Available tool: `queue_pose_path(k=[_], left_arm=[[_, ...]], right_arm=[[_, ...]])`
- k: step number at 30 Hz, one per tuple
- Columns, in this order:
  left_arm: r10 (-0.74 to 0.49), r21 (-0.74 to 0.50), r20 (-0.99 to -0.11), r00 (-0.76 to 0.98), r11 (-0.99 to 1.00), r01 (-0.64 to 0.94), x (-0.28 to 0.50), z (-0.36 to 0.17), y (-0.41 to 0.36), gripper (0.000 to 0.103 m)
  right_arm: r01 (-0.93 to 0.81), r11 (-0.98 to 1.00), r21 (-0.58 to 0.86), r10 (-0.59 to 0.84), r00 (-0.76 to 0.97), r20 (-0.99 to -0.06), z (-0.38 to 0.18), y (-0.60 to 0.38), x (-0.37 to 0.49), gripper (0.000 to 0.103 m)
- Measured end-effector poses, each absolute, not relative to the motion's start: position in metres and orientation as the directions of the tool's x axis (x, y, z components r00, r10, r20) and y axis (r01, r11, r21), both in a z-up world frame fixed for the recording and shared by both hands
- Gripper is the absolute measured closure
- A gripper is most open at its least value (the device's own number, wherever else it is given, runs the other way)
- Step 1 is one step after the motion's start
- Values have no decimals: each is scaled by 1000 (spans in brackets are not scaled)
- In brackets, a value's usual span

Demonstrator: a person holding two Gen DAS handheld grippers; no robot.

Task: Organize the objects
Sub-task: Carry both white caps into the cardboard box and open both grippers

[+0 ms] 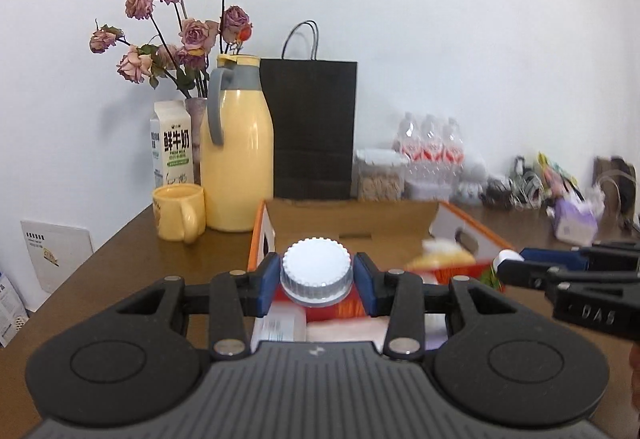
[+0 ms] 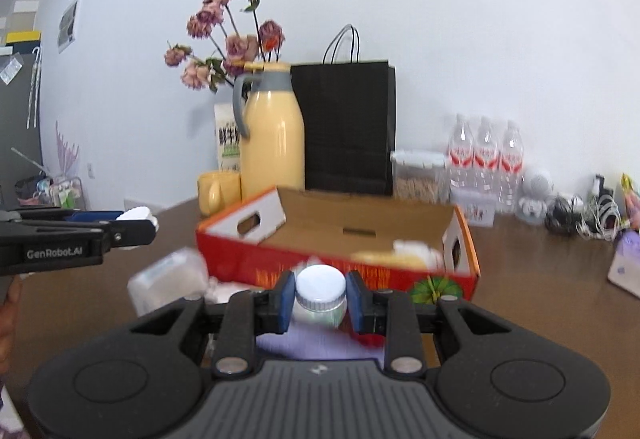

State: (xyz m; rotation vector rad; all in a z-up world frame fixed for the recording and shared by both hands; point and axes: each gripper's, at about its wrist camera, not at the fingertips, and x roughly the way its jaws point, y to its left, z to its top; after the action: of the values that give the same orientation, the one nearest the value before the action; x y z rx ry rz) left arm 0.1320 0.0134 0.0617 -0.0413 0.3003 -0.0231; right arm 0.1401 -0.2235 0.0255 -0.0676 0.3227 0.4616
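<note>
The brown tabletop (image 2: 540, 279) carries an open orange cardboard box (image 2: 280, 259), which stands just ahead of both grippers and a little below them. The left gripper (image 1: 316, 285) is closed on a bottle with a wide white ribbed cap (image 1: 316, 267), its long axis upright, above the near left corner of the box. The right gripper (image 2: 320, 301) is closed more narrowly on a small jar with a smooth white lid (image 2: 320, 293), also upright, before the front wall. I think both hands are equally near the box.
</note>
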Motion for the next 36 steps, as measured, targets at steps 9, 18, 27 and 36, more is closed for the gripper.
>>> queue_pose_path(k=[9,18,27,36], left_arm=[[14,-82,-300,954,996,-40,219,80,0,62],[115,-51,-395,911,988,-147,273,48,-7,62],[159,-10,-393,906,984,-177,269,39,-12,46],[186,-10,-325,927,980,-200,252,42,-12,0]], right_arm=[[-406,914,10,386,862,-329,46,-190,229,77],[-348,938,16,325,858,-397,8,-174,291,77],[-335,942,31,316,848,-425,-3,-178,291,76],[-293,956,26,278,867,-414,-5,-186,285,8]])
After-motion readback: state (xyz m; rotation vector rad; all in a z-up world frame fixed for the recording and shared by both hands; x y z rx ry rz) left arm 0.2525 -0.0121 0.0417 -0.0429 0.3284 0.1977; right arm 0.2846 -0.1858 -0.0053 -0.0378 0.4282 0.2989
